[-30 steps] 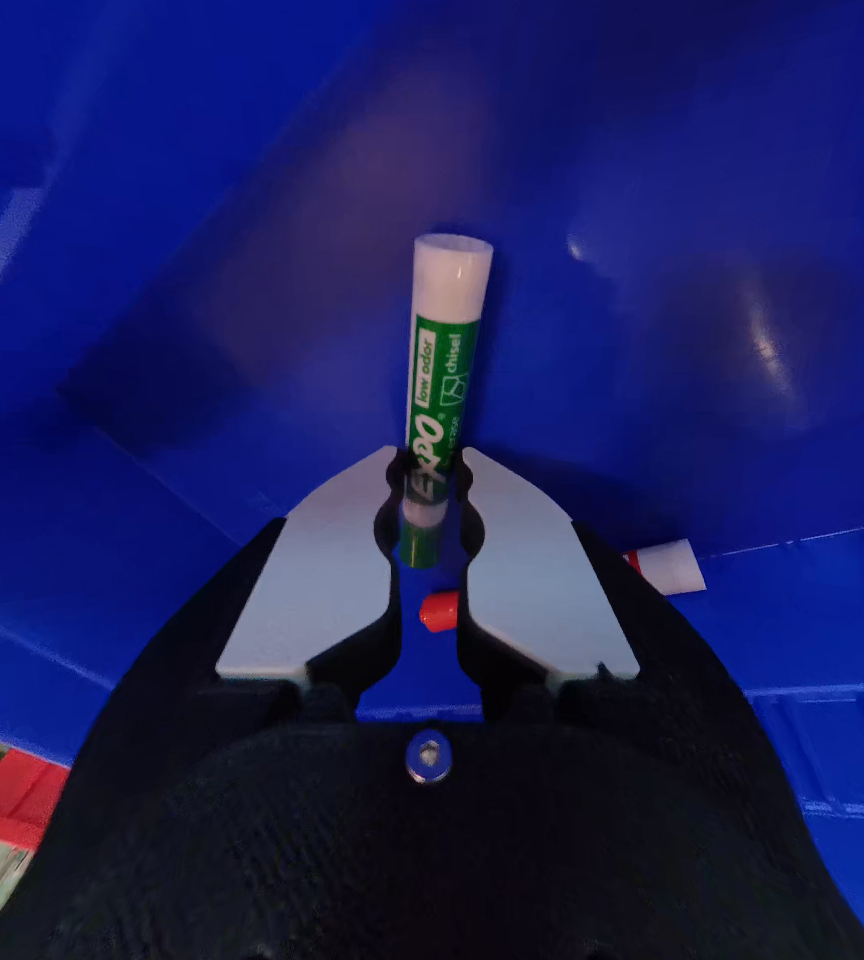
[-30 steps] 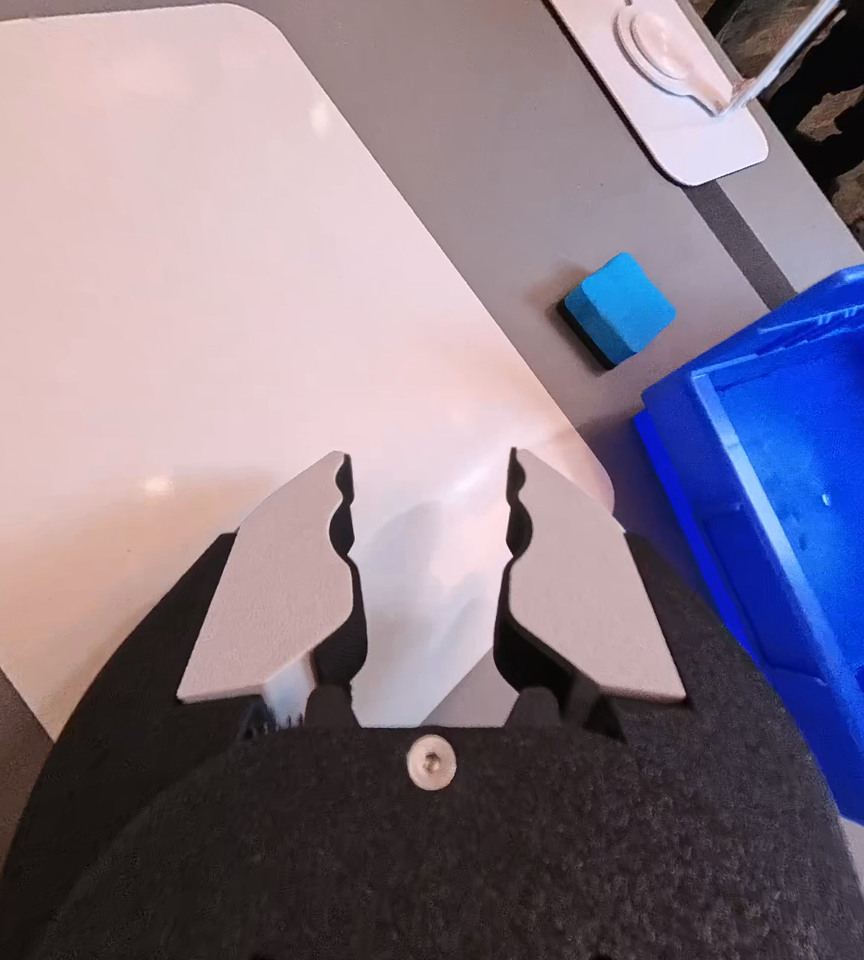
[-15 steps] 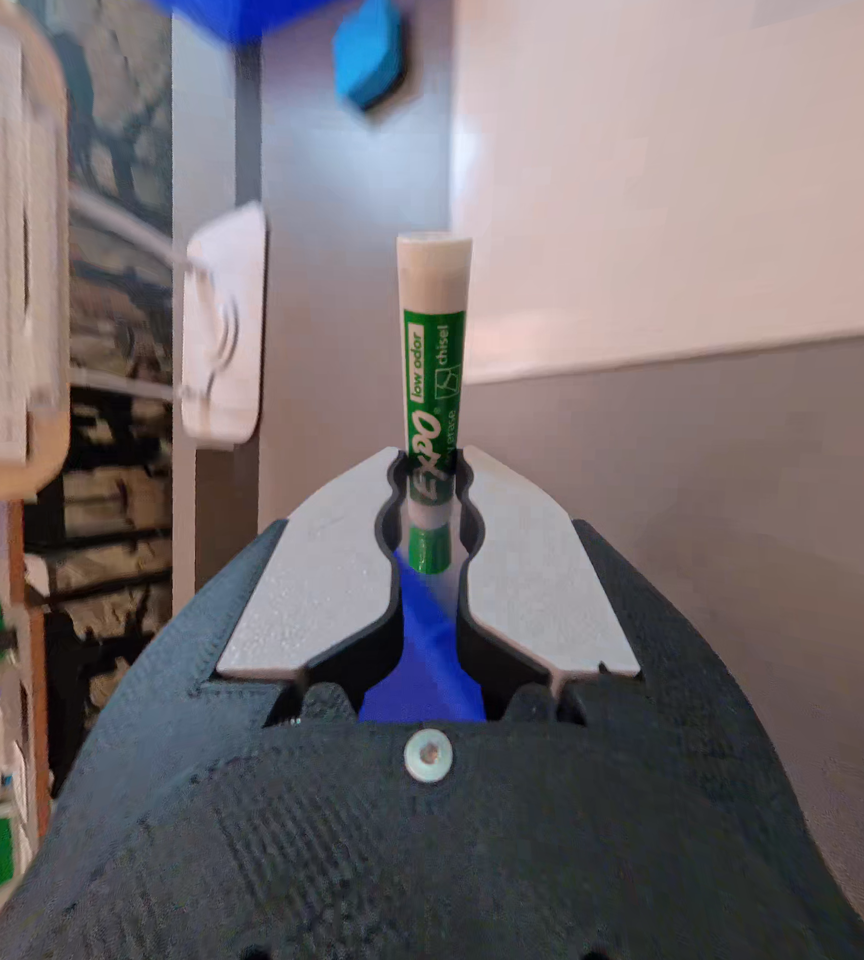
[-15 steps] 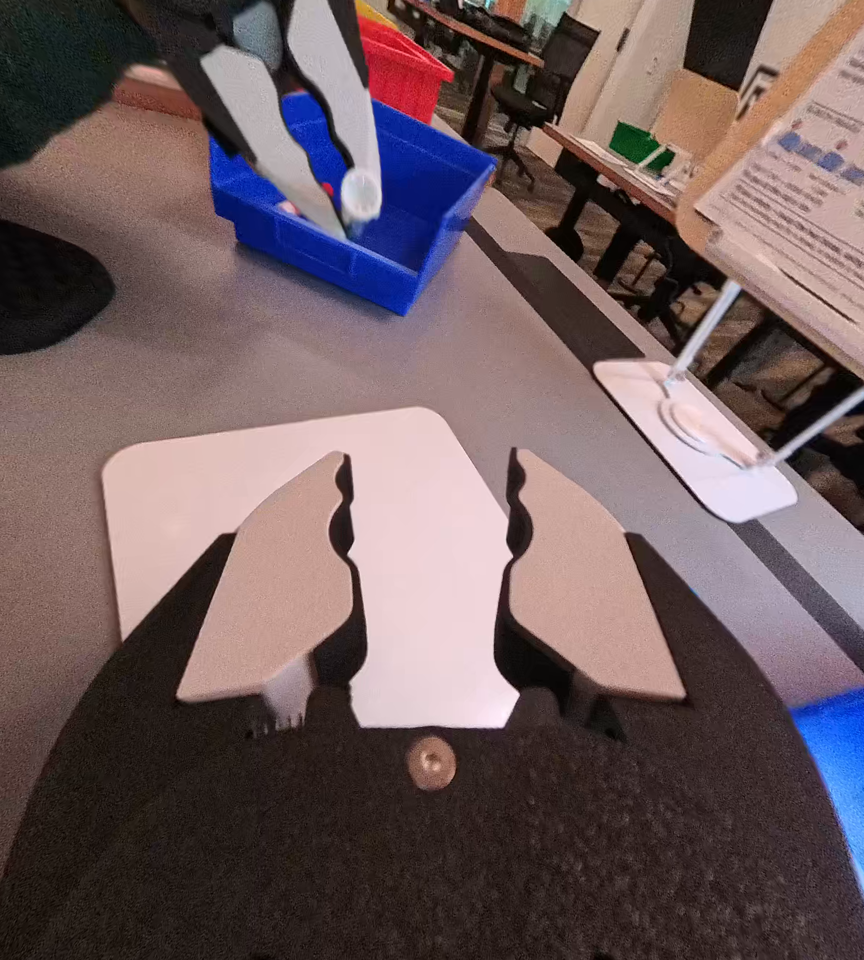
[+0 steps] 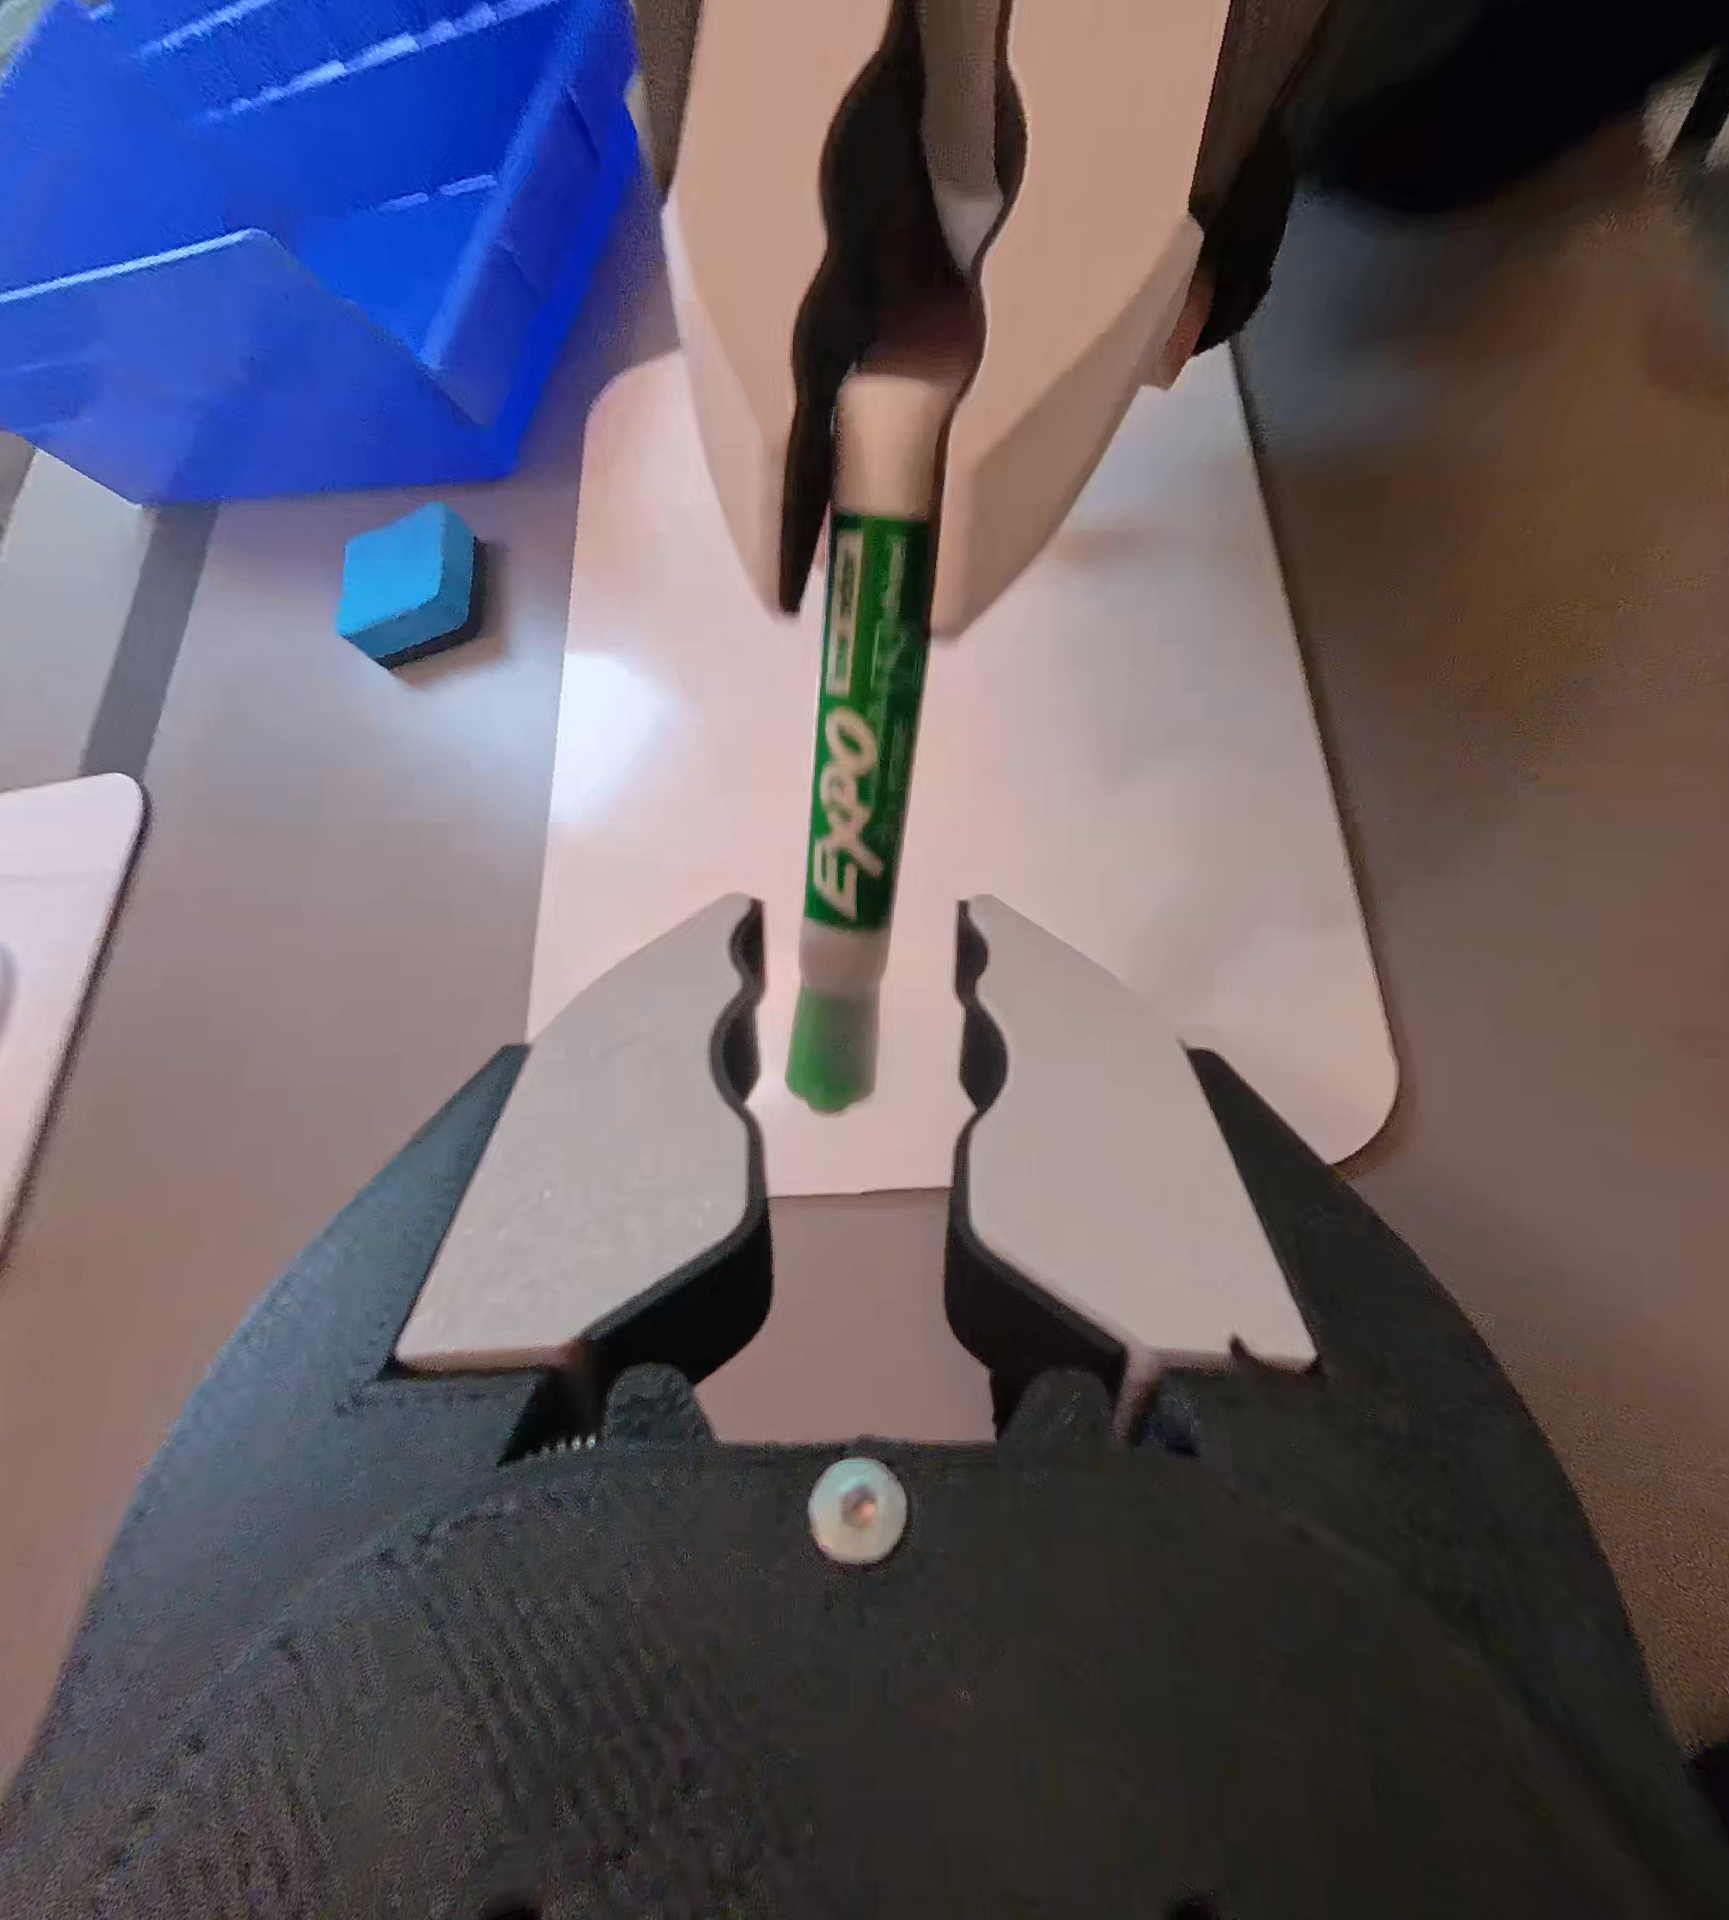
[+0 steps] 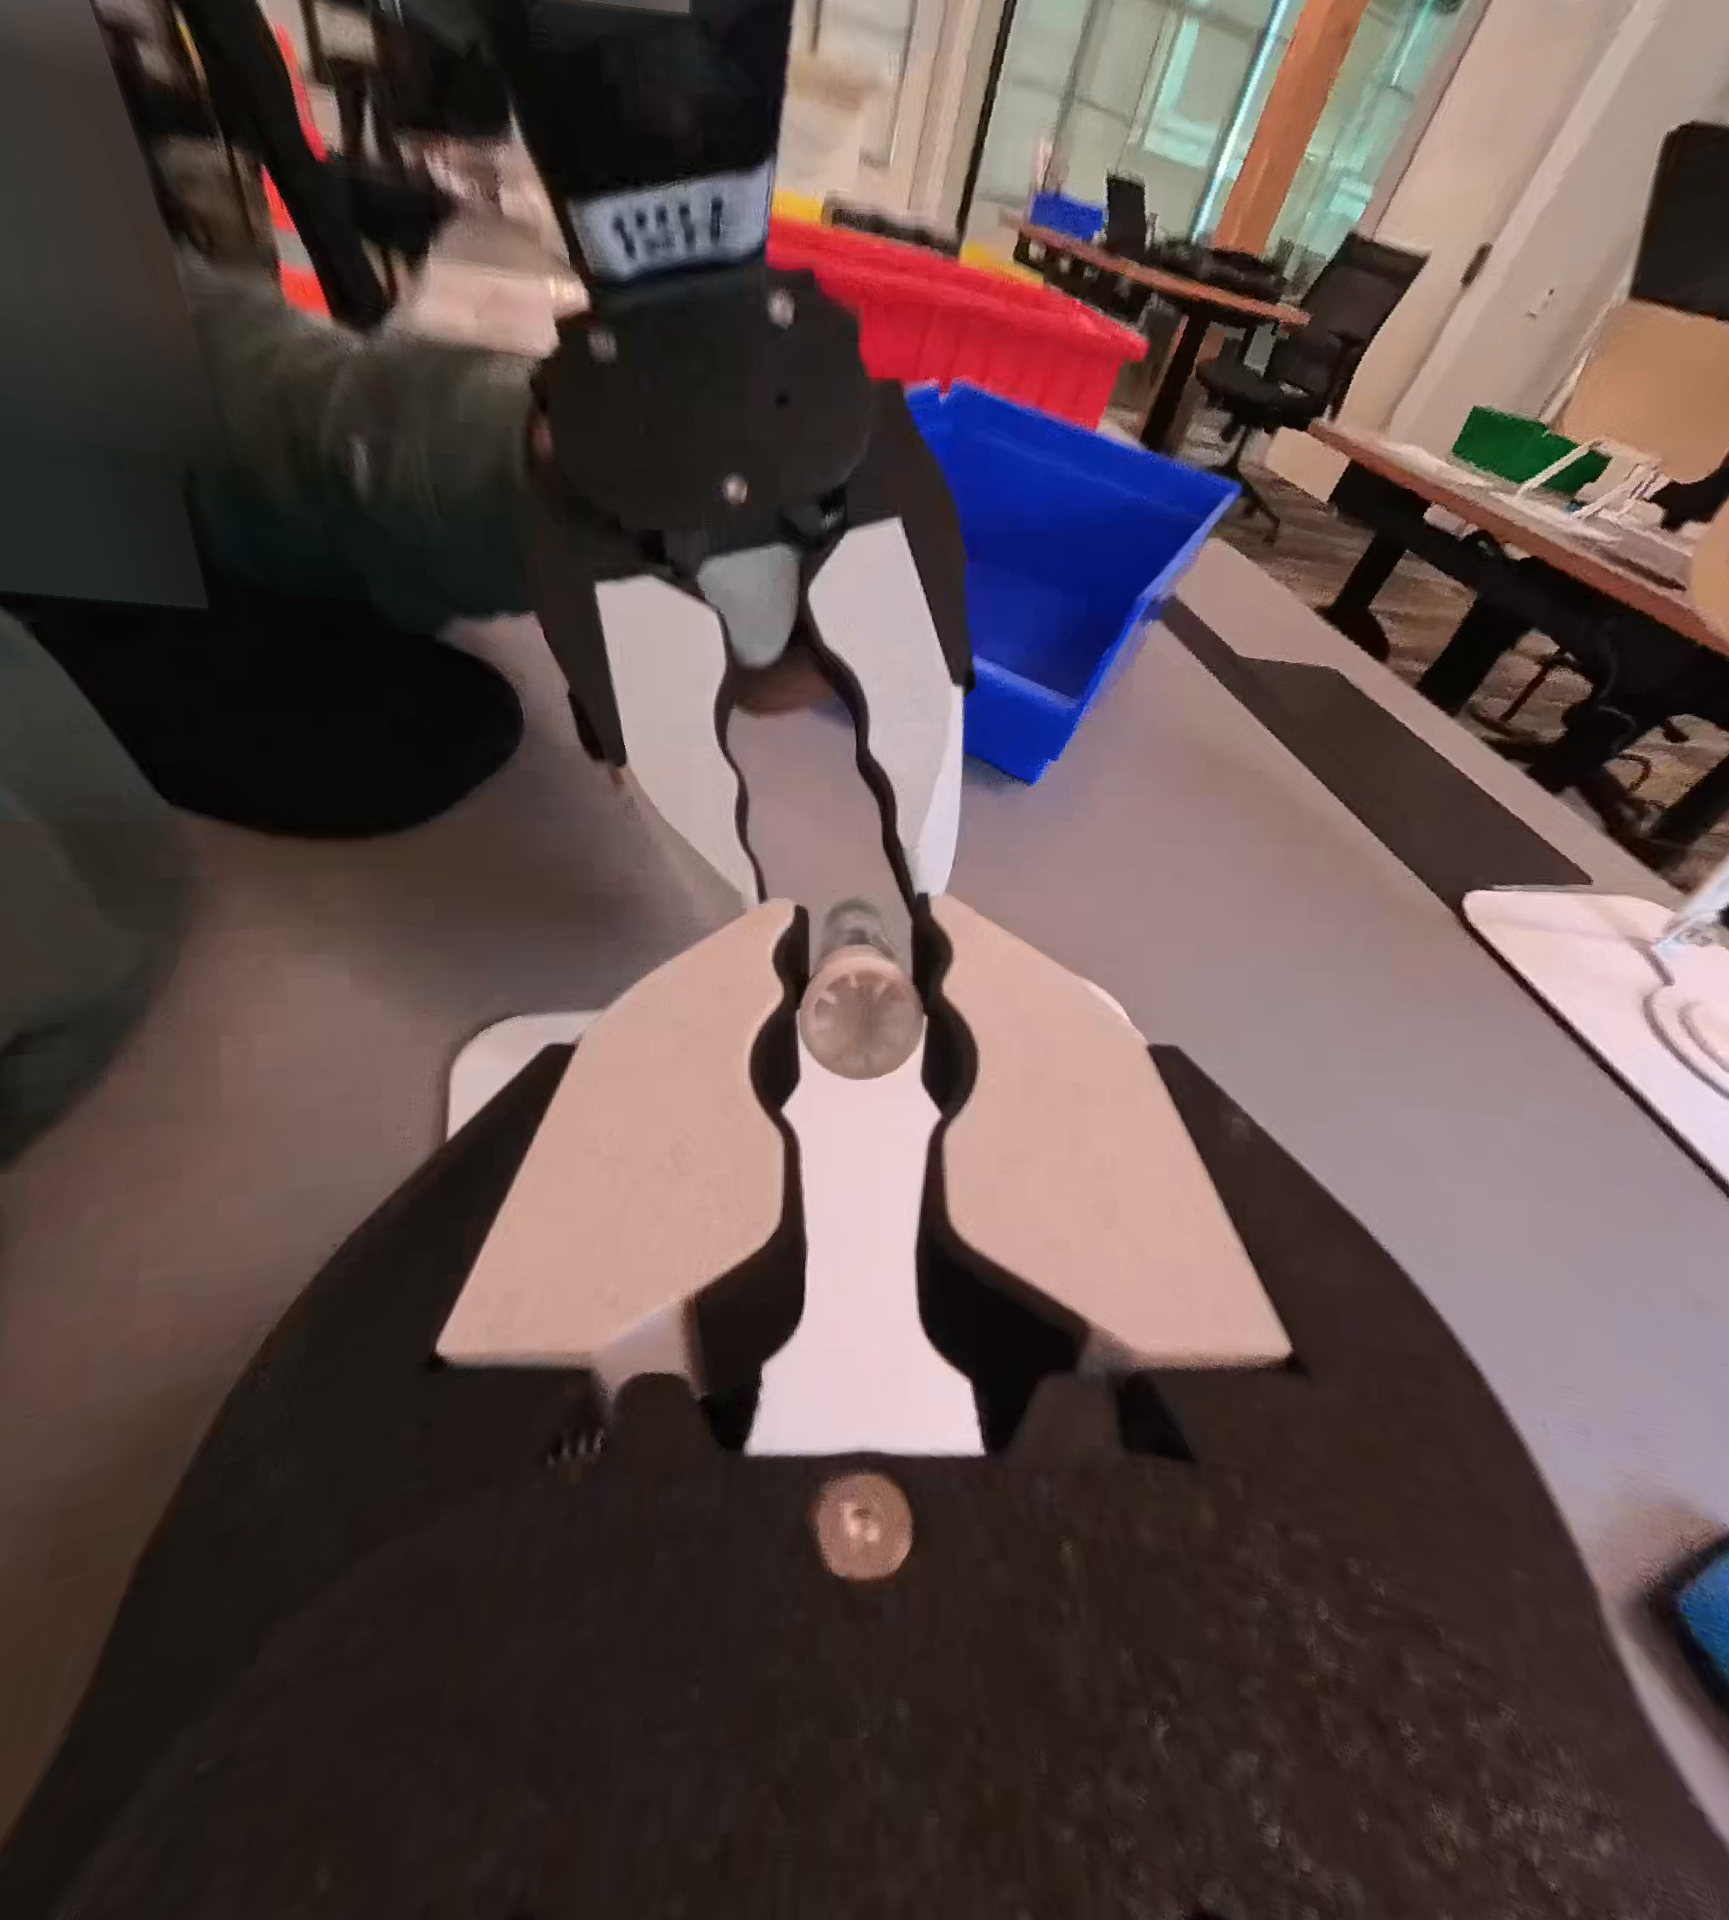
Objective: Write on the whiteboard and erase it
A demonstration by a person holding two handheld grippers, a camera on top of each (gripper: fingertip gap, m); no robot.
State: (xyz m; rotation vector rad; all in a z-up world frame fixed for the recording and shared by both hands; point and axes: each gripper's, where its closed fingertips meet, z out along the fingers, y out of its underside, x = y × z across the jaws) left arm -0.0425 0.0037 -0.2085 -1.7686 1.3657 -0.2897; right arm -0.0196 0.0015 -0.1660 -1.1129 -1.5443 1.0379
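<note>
Marker (image 5: 865,717) is hanging over the whiteboard (image 5: 1151,831), its long axis running straight between my two tongs: right tongs (image 6: 860,925) are clenching its white butt end, left tongs (image 5: 860,914) are standing released around the green cap. Eraser (image 5: 408,582) and blue bin (image 5: 247,260) are sitting well aside on the worktop (image 5: 320,935), blocking nothing.

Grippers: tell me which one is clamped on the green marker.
The right gripper, pinching the marker's white rear end. The left gripper's jaws stand apart from its cap.
</note>
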